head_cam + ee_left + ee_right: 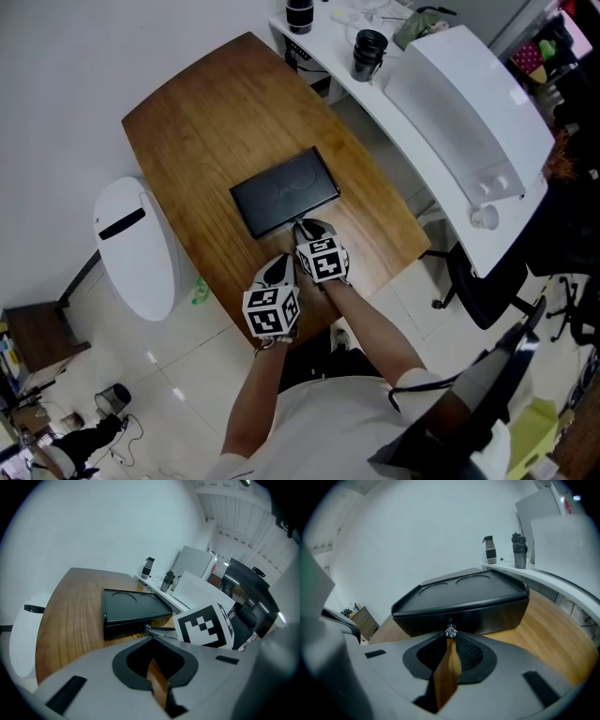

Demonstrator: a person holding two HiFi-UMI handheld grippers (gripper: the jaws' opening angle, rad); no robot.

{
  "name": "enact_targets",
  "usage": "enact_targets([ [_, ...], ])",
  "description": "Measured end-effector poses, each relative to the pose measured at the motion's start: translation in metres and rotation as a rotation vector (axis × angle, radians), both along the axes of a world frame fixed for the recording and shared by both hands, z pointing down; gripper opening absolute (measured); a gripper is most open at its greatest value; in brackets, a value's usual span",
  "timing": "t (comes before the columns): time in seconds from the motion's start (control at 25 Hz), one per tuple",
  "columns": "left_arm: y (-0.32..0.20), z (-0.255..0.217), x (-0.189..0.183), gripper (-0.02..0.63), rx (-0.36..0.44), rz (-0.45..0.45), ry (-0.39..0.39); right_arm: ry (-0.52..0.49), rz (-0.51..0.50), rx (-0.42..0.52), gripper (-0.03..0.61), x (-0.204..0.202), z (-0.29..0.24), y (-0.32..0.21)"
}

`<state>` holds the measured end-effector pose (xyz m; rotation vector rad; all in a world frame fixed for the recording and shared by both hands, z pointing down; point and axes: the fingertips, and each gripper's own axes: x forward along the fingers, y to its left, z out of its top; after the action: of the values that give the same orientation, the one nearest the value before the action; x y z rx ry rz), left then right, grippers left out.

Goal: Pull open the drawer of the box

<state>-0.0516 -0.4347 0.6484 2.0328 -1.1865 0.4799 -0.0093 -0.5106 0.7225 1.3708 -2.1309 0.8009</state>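
A flat black box [284,192] lies on the wooden table [197,122], with its drawer front toward me. The front looks flush with the box body [461,599]. A small shiny knob [450,631] sticks out of the middle of that front. My right gripper [302,228] is shut on the knob, its tips [450,635] pinching it. My left gripper [280,269] hovers just left of the right one, over the table's near edge, shut with nothing between its jaws [151,641]. In the left gripper view the box [133,605] sits ahead, and the right gripper's marker cube [204,625] is close on the right.
A white curved desk [469,112] runs along the right, with two dark bottles [368,53] at its far end. A white rounded bin [136,248] stands on the floor left of the table. A black office chair [487,281] is at the right.
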Motion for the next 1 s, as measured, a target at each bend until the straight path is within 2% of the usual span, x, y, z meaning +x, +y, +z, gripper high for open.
enact_targets([
  [1.0, 0.026, -0.001, 0.008, 0.003, -0.002, -0.034, -0.028, -0.023, -0.013, -0.028, 0.054, 0.014, 0.005, 0.039],
])
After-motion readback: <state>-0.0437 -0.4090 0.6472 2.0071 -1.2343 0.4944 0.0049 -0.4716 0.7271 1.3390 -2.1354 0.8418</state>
